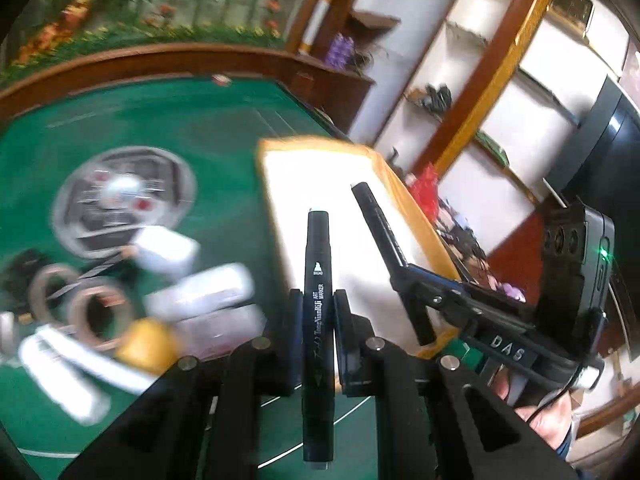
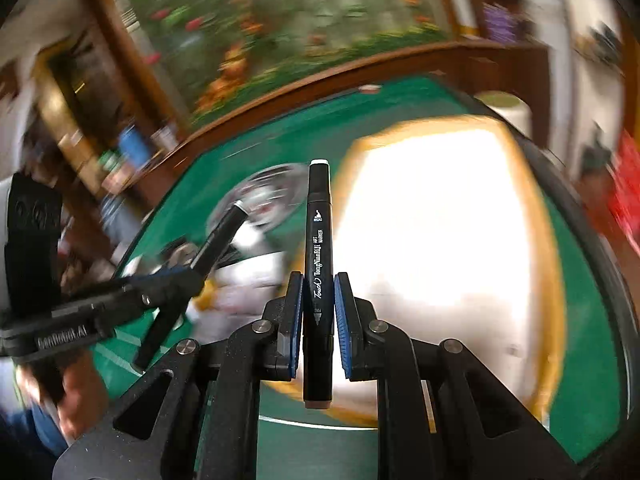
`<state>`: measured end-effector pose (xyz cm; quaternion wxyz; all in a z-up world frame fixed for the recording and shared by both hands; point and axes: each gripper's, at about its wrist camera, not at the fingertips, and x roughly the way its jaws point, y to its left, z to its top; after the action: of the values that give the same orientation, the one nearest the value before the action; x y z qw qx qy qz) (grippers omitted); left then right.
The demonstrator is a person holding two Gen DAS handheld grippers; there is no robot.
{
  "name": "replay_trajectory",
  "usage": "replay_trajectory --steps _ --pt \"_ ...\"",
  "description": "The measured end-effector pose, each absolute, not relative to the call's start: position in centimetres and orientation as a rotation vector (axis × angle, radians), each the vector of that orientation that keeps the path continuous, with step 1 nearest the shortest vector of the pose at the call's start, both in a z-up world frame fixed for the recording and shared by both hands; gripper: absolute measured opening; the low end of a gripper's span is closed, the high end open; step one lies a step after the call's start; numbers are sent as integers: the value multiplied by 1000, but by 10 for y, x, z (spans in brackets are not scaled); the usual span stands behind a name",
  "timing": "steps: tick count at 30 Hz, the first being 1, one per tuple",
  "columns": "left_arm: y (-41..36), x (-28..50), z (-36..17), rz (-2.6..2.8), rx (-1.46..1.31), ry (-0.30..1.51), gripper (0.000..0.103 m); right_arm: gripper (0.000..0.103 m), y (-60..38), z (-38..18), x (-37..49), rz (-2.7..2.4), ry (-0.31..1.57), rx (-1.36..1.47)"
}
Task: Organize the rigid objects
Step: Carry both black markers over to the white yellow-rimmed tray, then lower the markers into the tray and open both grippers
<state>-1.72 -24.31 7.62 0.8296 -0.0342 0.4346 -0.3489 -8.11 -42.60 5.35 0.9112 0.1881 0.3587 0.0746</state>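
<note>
My left gripper (image 1: 318, 300) is shut on a black art marker (image 1: 319, 264) that stands upright between its pads. The right gripper (image 2: 319, 280) is likewise shut on a second black marker (image 2: 318, 240) with a white end cap. Both hang above a white tray with a yellow rim (image 1: 280, 144) (image 2: 548, 260) on the green table. In the left wrist view the right gripper (image 1: 416, 280) reaches over the tray with its marker (image 1: 376, 220). In the right wrist view the left gripper (image 2: 192, 276) and its marker (image 2: 222, 236) are at the left.
Left of the tray lie two tape rolls (image 1: 100, 312), several white boxes (image 1: 168, 250), a yellow object (image 1: 148, 340) and a dark bundle (image 1: 20, 276). A round silver panel (image 1: 124, 196) sits in the green table's (image 1: 180, 128) middle. Shelves (image 1: 480, 80) stand beyond the table's right edge.
</note>
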Motion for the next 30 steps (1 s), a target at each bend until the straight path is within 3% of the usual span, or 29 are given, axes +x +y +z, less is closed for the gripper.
replay_trajectory --steps 7,30 --pt "-311 2 50 -744 -40 967 13 14 -463 33 -91 69 771 424" --pt "-328 -6 28 -694 98 884 14 15 -455 23 -62 -29 868 281"
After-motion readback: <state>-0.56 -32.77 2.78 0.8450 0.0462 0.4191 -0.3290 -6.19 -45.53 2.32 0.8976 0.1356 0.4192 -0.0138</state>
